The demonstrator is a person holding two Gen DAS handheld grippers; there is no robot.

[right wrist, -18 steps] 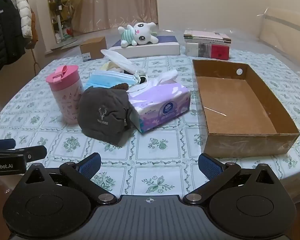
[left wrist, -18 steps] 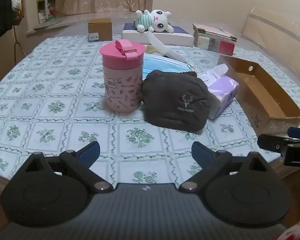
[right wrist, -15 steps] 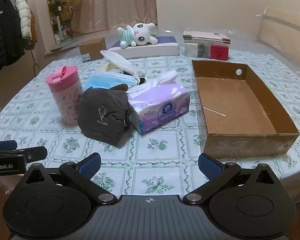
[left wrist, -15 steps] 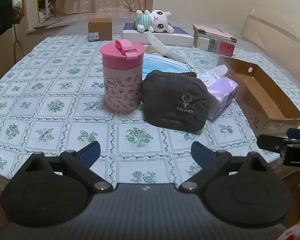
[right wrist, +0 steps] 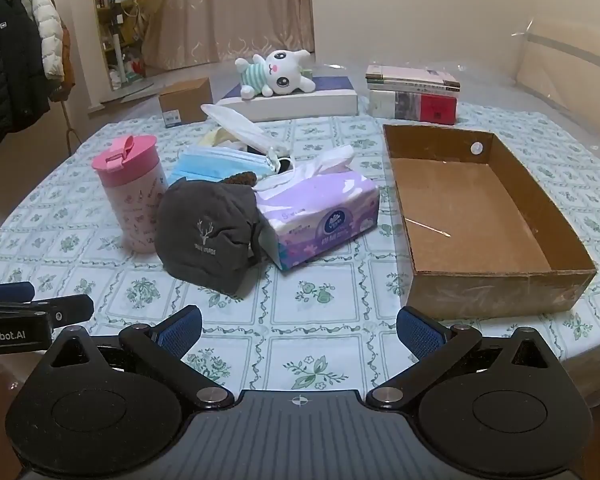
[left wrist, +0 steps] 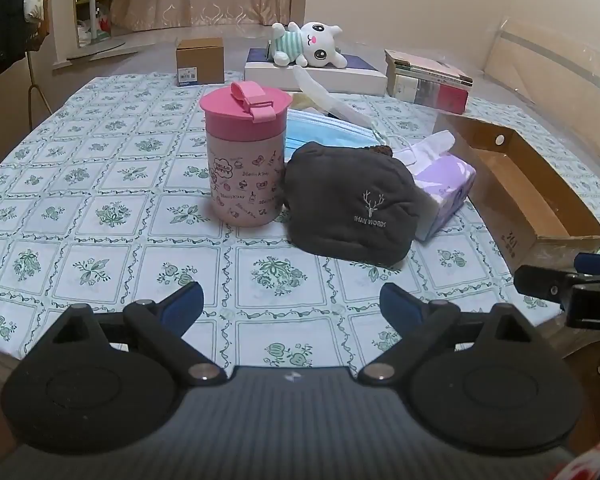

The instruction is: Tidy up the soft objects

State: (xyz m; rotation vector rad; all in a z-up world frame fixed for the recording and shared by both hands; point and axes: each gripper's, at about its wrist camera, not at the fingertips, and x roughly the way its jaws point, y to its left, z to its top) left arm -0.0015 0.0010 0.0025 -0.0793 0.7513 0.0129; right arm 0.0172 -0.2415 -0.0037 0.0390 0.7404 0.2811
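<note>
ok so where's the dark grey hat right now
The dark grey hat lies on the table left of centre in the right wrist view, between the pink cup and the purple tissue pack, touching both.

Your table [right wrist: 80, 248] wears a white cloth checked with green vine lines and green leaf sprigs. The cup [left wrist: 244, 160] is pale pink with small cartoon doodles under a bright pink lid. The hat [right wrist: 208, 236] is dark grey with a pale antler emblem. The tissue pack [right wrist: 324, 216] is lilac and white with a blue round logo. The masks [right wrist: 220, 162] are light blue. The box [right wrist: 480, 216] on the right is plain brown cardboard. Far off, the plush rabbit [right wrist: 276, 74] is white with a mint-striped shirt.
</note>
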